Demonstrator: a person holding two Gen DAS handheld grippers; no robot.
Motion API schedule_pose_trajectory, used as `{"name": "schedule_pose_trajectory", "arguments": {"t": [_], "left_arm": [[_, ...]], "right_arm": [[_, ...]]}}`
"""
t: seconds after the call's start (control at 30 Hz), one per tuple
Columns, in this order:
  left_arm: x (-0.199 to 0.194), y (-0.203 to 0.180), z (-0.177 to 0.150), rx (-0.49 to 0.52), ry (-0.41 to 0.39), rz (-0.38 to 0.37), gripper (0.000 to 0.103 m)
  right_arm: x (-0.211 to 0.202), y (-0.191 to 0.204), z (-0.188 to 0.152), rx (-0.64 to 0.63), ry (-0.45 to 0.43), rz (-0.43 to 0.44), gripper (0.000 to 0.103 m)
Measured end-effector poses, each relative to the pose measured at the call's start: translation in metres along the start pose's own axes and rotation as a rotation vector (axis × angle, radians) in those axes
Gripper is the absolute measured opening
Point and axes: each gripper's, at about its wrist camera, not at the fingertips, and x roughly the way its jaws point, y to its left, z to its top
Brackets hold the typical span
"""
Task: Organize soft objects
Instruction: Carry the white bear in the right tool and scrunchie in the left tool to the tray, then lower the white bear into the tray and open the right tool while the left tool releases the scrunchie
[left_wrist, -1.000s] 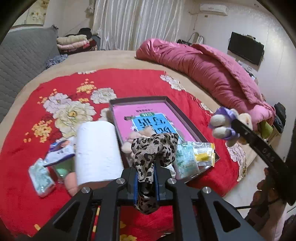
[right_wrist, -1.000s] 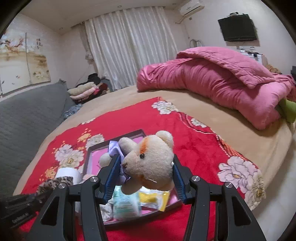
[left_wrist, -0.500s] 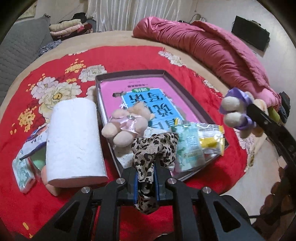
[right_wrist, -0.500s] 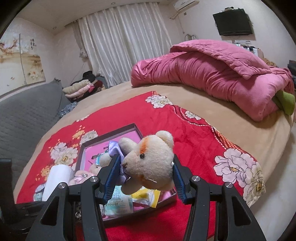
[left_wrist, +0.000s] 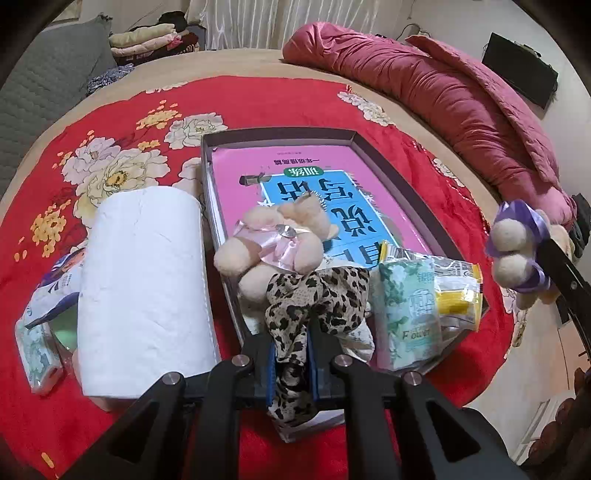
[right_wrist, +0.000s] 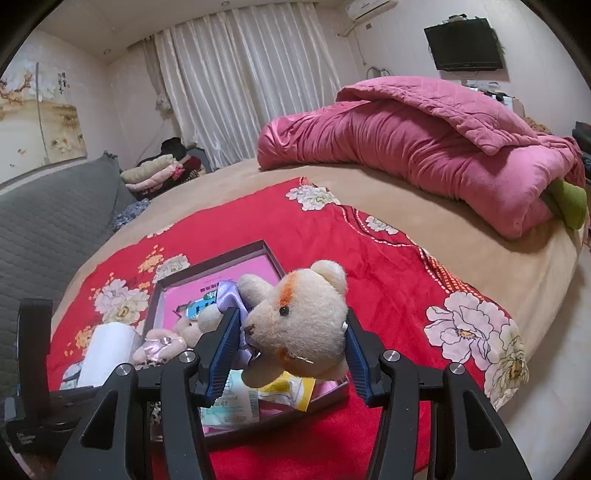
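The left gripper (left_wrist: 291, 354) has its fingers (left_wrist: 271, 363) clamped on a leopard-print fabric scrunchie (left_wrist: 314, 295), which hangs just over the near end of the shallow grey cardboard box (left_wrist: 384, 162) on the red floral blanket (left_wrist: 258, 99). The right gripper (right_wrist: 291, 350) has its fingers (right_wrist: 221, 347) pressed on both sides of a cream plush teddy bear with a lilac ribbon (right_wrist: 299, 325), held above the box's near right corner.

The step in hand looks like setting the scrunchie into the box. To do it well, lower it onto a free patch beside the small pink-ribboned plush bear (left_wrist: 277, 243) and the green tissue packet (left_wrist: 406, 302), clear of the box wall, and only then part the fingers; soft cloth may cling to the pads, so lift straight up.

The white paper-towel roll (left_wrist: 144, 280) lies outside the box, just left of it, with small packets beyond.
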Motion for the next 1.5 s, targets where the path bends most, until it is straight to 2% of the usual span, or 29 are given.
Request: {"name": "schedule_pose_trajectory", "arguments": {"t": [0.4, 0.57, 0.8, 1.13, 1.27, 1.4, 1.5], "left_arm": [[0.001, -0.003, -0.008, 0.019, 0.005, -0.015, 0.013], [0.001, -0.003, -0.011, 0.026, 0.007, -0.01, 0.013], [0.0, -0.002, -0.013, 0.021, 0.008, -0.013, 0.013], [0.0, -0.001, -0.013, 0.019, 0.008, -0.014, 0.013], [0.0, -0.001, -0.013, 0.017, 0.01, -0.016, 0.013], [-0.001, -0.001, -0.013, 0.015, 0.009, -0.014, 0.013], [-0.001, 0.0, -0.013, 0.009, 0.009, -0.012, 0.013]], "right_arm": [[0.018, 0.016, -0.004, -0.058, 0.065, 0.045, 0.056], [0.031, 0.024, -0.009, -0.096, 0.131, 0.084, 0.056], [0.043, 0.035, -0.016, -0.155, 0.197, 0.058, 0.056], [0.053, 0.003, -0.019, -0.038, 0.259, -0.028, 0.056], [0.058, 0.006, -0.021, -0.052, 0.283, -0.048, 0.058], [0.063, 0.016, -0.023, -0.097, 0.308, -0.034, 0.058], [0.067, 0.015, -0.024, -0.085, 0.324, -0.009, 0.058]]}}
